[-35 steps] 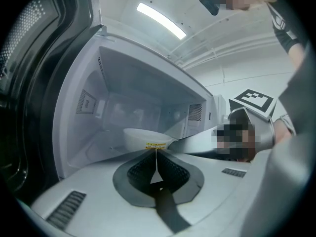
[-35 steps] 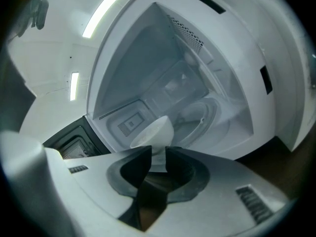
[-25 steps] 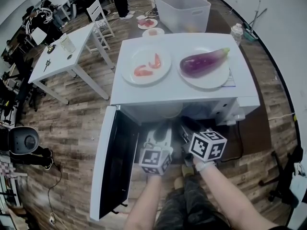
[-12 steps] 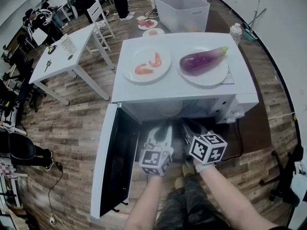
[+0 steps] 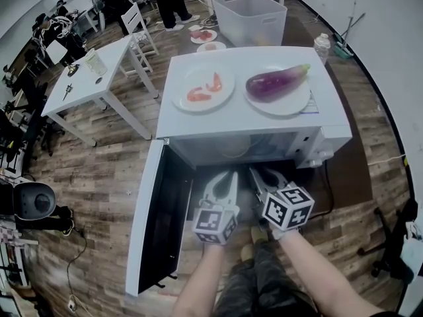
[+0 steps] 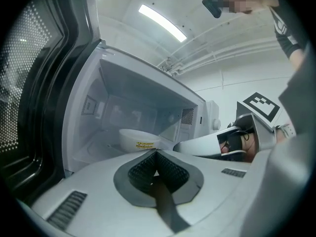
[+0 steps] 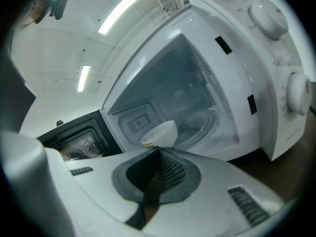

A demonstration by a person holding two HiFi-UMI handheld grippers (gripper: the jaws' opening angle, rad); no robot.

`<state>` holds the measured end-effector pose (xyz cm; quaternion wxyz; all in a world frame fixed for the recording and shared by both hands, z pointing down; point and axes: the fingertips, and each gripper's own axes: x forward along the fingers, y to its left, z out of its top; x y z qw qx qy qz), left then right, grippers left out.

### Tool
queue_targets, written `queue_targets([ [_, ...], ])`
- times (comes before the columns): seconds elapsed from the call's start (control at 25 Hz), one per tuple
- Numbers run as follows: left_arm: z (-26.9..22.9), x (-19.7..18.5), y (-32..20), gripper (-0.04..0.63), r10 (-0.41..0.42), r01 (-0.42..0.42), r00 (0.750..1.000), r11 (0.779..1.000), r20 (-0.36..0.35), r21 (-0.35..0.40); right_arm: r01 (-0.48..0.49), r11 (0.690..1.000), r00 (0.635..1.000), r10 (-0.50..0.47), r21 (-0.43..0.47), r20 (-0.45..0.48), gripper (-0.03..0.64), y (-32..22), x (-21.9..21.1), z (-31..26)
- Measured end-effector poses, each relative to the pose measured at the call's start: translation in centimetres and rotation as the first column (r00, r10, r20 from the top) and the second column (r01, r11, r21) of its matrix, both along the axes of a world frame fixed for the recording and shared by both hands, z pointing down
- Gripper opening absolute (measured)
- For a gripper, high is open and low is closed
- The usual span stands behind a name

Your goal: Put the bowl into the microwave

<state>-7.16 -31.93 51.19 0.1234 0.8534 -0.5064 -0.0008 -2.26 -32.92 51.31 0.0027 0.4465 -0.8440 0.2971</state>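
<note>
The white bowl [image 6: 139,141] sits on the floor of the open microwave [image 5: 251,121], towards the middle of the cavity, and it also shows as the pale bowl [image 7: 159,133] in the right gripper view. My left gripper [image 5: 229,175] hovers just outside the opening, shut, with nothing between its jaws. Beside it my right gripper [image 5: 259,172] is also shut and empty, pointing into the cavity. Neither gripper touches the bowl. The microwave door [image 5: 162,223] hangs wide open at the left.
On top of the microwave stand a plate of shrimp [image 5: 201,91] and a plate with an eggplant [image 5: 276,83]. A white bin [image 5: 251,15] stands behind on the floor, a white table [image 5: 92,78] to the left. The control panel [image 7: 291,93] is right of the cavity.
My right gripper has shifted slightly and its marker cube has tilted a little. The left gripper and the bowl have stayed where they were.
</note>
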Motion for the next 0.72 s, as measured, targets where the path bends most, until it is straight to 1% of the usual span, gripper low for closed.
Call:
queue_targets([
  [0.08,-0.2,0.0,0.4,0.000,-0.001,0.001,1.000,1.000,-0.001,-0.001,-0.002,1.000,1.000,0.002,0.021,0.013,0.002,0.3,0.2,-0.6],
  [0.2,-0.7,0.1,1.0,0.000,0.003,-0.003,1.000,1.000,-0.002,0.001,0.011,1.000,1.000,-0.012,0.027,0.024,0.002,0.7,0.2,-1.0],
  [0.52,-2.3,0.4,2.1,0.000,0.019,-0.019,1.000,1.000,0.002,0.018,0.089,0.993,0.996,-0.087,0.071,-0.033,0.002,2.7,-0.2,-3.0],
  [0.72,-3.0,0.6,3.1,0.000,0.027,-0.027,1.000,1.000,0.002,0.011,0.101,0.991,0.994,-0.097,0.091,-0.052,0.003,3.8,0.1,-4.4],
])
